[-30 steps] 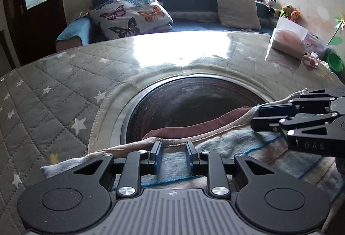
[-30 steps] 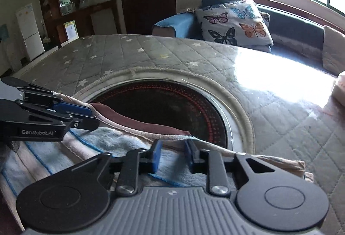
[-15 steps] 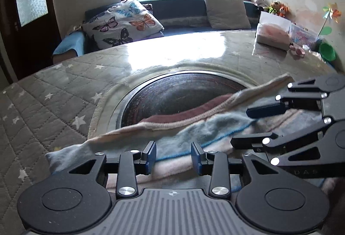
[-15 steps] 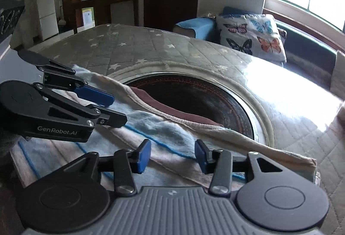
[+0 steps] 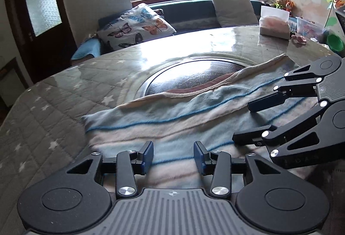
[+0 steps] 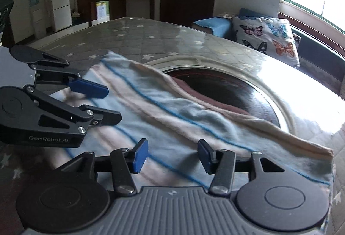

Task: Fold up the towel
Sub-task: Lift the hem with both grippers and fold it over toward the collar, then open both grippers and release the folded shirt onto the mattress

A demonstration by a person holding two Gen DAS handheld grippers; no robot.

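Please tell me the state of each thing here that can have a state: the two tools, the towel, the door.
Left tool: open, holding nothing, above the towel.
Right tool: open, holding nothing, above the towel.
Striped blue and cream towel: folded over, lying on the table, its far edge over the dark round inset.
Dark wooden door with frosted glass: shut.

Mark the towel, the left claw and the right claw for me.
towel (image 5: 163, 125): left wrist view, on its striped top layer.
left claw (image 5: 173, 156): left wrist view, midway between its open blue tips.
right claw (image 6: 172, 156): right wrist view, midway between its open blue tips.
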